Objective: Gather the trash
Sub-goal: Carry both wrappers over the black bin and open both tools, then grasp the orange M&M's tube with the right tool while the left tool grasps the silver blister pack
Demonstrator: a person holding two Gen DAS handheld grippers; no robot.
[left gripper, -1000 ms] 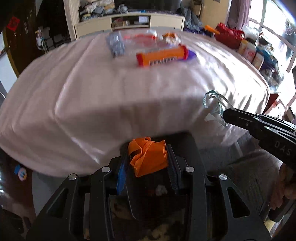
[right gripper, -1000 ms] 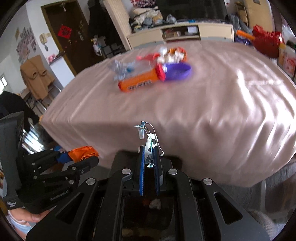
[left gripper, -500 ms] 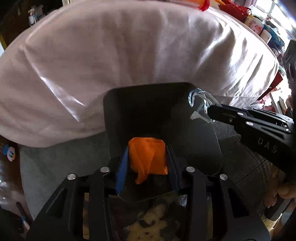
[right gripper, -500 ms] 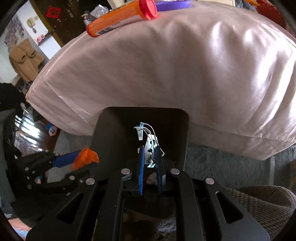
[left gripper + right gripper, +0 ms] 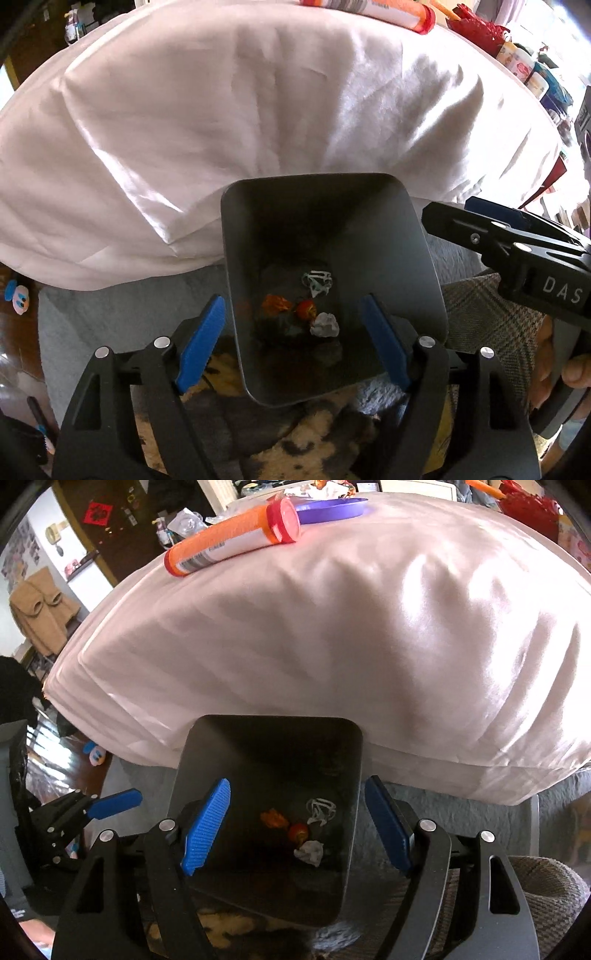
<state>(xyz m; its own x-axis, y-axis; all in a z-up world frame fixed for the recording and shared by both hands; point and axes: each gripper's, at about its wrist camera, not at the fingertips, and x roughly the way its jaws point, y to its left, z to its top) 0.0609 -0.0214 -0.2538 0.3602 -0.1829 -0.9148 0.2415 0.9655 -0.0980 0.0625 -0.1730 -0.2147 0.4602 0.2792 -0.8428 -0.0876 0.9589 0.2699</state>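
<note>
A dark grey bin point(image 5: 388, 236) point(image 5: 343, 760) stands on the floor against the table's front edge. At its bottom lie an orange wrapper point(image 5: 276, 303) point(image 5: 273, 818), a clear plastic scrap point(image 5: 317, 282) point(image 5: 320, 809), a red ball-like piece point(image 5: 306, 309) point(image 5: 298, 831) and a white crumpled tissue point(image 5: 325, 325) point(image 5: 310, 852). My left gripper point(image 5: 293, 338) hangs over the bin, its jaws opening with nothing between them. My right gripper point(image 5: 297, 829) hangs over the same bin, its jaws opening too and holding nothing.
A table under a pale pink cloth point(image 5: 258, 103) point(image 5: 332, 627) fills the view behind the bin. On it lie an orange tube with a red cap point(image 5: 232, 542) point(image 5: 373, 11) and a purple lid point(image 5: 332, 507). Grey carpet point(image 5: 110, 314) surrounds the bin; a checked seat point(image 5: 491, 317) is at right.
Both grippers sank over the bin and opened. The orange wrapper left the left jaws and the clear plastic scrap left the right jaws; both now lie at the bin's bottom.
</note>
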